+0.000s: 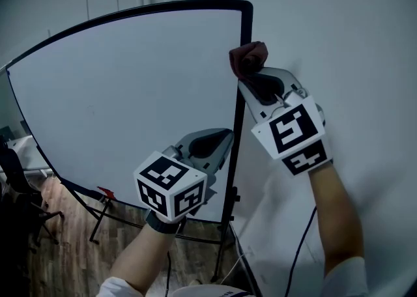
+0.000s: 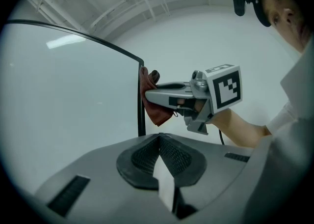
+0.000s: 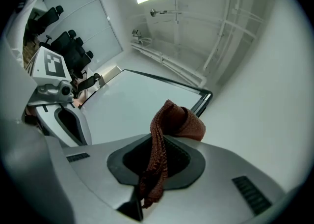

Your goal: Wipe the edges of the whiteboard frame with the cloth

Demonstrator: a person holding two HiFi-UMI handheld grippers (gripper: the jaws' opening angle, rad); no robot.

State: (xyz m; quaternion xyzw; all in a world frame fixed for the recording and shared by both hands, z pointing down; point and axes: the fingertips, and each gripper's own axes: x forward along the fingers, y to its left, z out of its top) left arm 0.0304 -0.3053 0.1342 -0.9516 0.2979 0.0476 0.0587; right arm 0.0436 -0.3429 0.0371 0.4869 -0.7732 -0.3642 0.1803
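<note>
The whiteboard's black frame (image 1: 244, 42) runs up its right edge in the head view. A dark red cloth (image 1: 248, 58) is pressed against that edge near the top corner, with my right gripper (image 1: 255, 79) shut on it. The right gripper view shows the cloth (image 3: 171, 122) bunched between the jaws, beside the frame corner (image 3: 203, 101). My left gripper (image 1: 220, 141) hangs lower, just left of the same edge, shut with nothing in it. The left gripper view looks up at the frame (image 2: 141, 105), the cloth (image 2: 154, 110) and the right gripper (image 2: 149, 93).
The board stands on a black stand with legs (image 1: 98, 214) on a wooden floor. Office chairs (image 1: 19, 191) sit at the far left. A black cable (image 1: 300, 250) hangs by the white wall (image 1: 352, 42) right of the board.
</note>
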